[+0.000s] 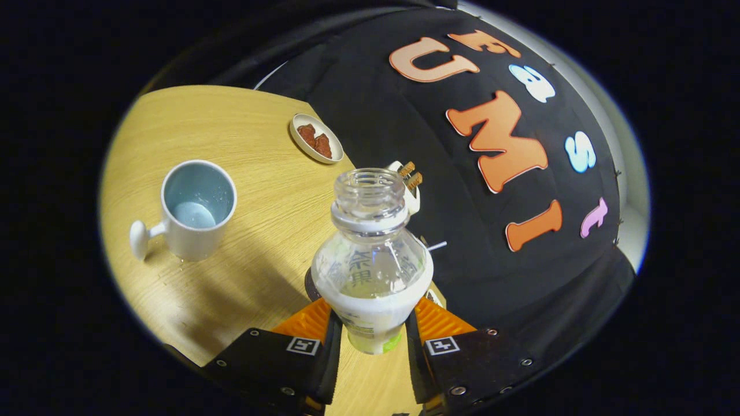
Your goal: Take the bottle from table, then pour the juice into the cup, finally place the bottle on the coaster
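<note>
My gripper (373, 326) is shut on a clear plastic bottle (370, 254); both fingers press on its white-labelled body. The bottle has no cap, its open mouth points away from me, and a little liquid sits inside. A white mug (193, 211) with a pale blue inside stands on the wooden table (231, 133), off to the left of the bottle, handle toward the table edge. A little liquid lies at the mug's bottom. A dark round edge (310, 286) peeks out just behind the bottle's left side, possibly the coaster; I cannot tell.
A small white dish (316, 138) with brown snack pieces sits near the table's far edge. A white object (409, 182) with brown sticks stands right behind the bottle neck. Small droplets dot the wood in front of the mug. The black cloth wall rises beyond the table.
</note>
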The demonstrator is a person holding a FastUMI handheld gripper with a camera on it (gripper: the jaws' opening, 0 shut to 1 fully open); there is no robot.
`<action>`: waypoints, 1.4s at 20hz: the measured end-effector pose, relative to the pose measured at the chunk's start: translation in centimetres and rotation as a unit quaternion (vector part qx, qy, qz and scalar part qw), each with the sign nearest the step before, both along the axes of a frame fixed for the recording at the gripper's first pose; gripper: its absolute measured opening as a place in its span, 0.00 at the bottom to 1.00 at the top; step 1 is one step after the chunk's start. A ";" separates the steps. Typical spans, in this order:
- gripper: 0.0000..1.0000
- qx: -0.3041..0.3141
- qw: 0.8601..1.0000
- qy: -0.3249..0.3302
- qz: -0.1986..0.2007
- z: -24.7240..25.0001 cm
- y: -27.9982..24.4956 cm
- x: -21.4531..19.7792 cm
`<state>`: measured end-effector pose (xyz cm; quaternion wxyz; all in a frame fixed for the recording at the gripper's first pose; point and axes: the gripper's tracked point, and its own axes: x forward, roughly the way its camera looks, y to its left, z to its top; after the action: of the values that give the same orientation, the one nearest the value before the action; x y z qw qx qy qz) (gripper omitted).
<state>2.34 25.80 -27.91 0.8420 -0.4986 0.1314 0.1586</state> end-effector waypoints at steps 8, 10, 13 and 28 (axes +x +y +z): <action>0.52 -0.136 0.985 -0.069 0.076 -0.4 2.7 1.1; 0.52 -0.161 0.979 -0.084 0.091 -0.2 3.2 1.3; 0.52 -0.190 0.971 -0.094 0.109 -0.3 3.7 1.6; 0.52 -0.281 0.936 -0.134 0.165 0.5 6.6 2.5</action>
<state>4.80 32.35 -27.38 0.6392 -0.7462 -0.0276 0.1838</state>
